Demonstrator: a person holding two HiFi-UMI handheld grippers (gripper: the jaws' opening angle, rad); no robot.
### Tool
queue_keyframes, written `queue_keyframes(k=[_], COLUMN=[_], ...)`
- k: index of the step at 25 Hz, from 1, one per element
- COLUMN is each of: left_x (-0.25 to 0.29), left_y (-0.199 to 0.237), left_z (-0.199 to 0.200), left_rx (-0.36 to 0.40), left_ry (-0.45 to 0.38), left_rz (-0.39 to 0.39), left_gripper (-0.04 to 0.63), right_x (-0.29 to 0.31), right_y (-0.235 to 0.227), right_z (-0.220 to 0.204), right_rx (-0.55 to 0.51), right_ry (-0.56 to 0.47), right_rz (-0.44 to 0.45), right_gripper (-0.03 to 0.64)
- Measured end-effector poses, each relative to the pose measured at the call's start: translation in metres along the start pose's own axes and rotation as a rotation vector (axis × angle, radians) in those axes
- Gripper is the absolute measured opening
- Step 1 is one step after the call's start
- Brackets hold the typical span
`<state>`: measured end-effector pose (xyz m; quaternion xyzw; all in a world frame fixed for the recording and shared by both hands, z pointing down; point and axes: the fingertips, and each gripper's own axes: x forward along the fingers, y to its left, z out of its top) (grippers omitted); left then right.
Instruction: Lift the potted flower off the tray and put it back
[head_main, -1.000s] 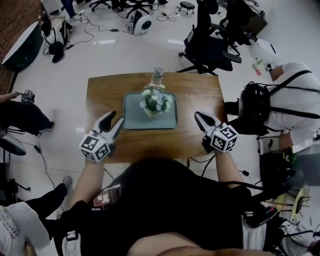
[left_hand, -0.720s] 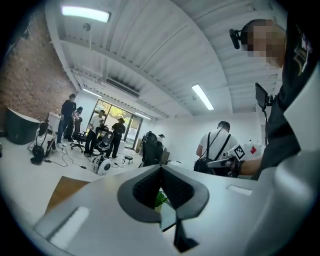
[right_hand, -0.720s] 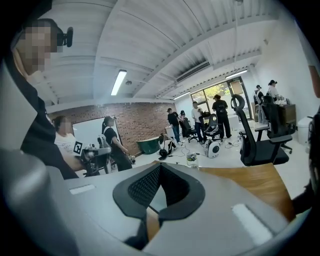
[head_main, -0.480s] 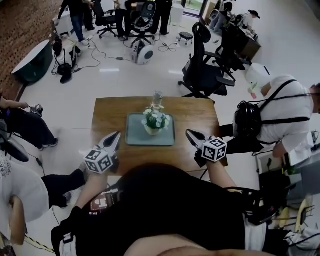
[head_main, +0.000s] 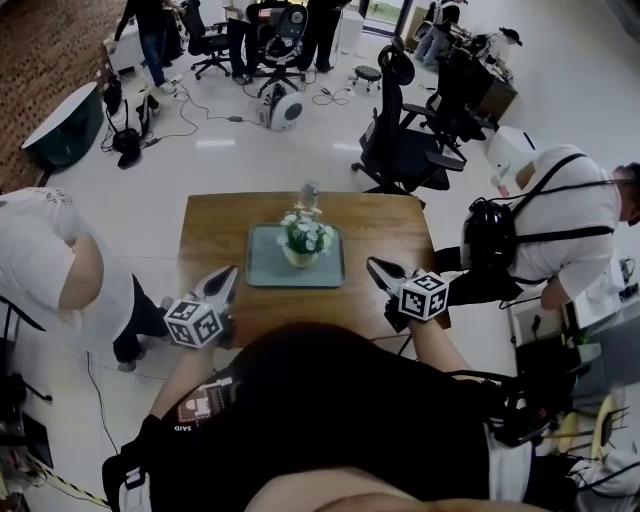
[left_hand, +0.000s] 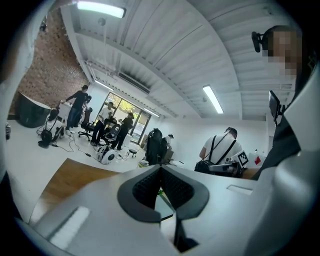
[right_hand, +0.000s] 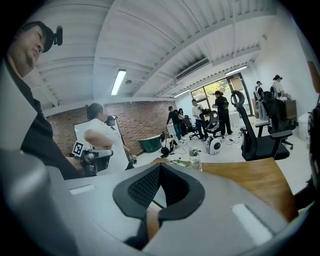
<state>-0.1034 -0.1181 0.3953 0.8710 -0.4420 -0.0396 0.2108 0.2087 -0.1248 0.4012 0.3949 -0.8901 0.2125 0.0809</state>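
Note:
The potted flower (head_main: 303, 238), white blooms in a pale pot, stands on the grey-green tray (head_main: 267, 272) in the middle of the wooden table (head_main: 215, 235). My left gripper (head_main: 224, 281) hangs over the table's near left edge, short of the tray, with its jaws shut and nothing between them. My right gripper (head_main: 377, 268) is near the tray's right front corner, apart from it, also shut and empty. The pads meet in the left gripper view (left_hand: 160, 168) and in the right gripper view (right_hand: 161, 167). The right gripper view shows the flower (right_hand: 178, 162) far off.
A clear bottle (head_main: 309, 197) stands on the table just behind the tray. Black office chairs (head_main: 400, 140) stand beyond the far edge. A person in white (head_main: 50, 280) bends at the left and another with a backpack (head_main: 540, 225) stands at the right.
The left jaws, apart a second ago, have closed on nothing. Both grippers have drawn back from the tray toward my body. A person in white has come in at the left.

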Motion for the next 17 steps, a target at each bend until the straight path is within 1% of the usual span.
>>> queue_keyframes(k=[6, 11, 17], left_x=[-0.0033, -0.0051, -0.0083], left_y=[-0.0005, -0.0008, 0.0014], left_z=[-0.0057, -0.0092, -0.0092], left_rx=[-0.006, -0.015, -0.024], left_ry=[-0.001, 0.008, -0.001], left_rz=[0.007, 0.013, 0.018], left_gripper=[0.002, 0.002, 0.002], right_x=[-0.0008, -0.001, 0.0043], right_y=[0.0034, 0.004, 0.0077], right_z=[-0.0064, -0.0051, -0.0045], right_rx=[-0.013, -0.012, -0.027], right_ry=[0.007, 0.002, 0.01], right_rz=[0.006, 0.012, 0.026], right_gripper=[0.012, 0.012, 0.012])
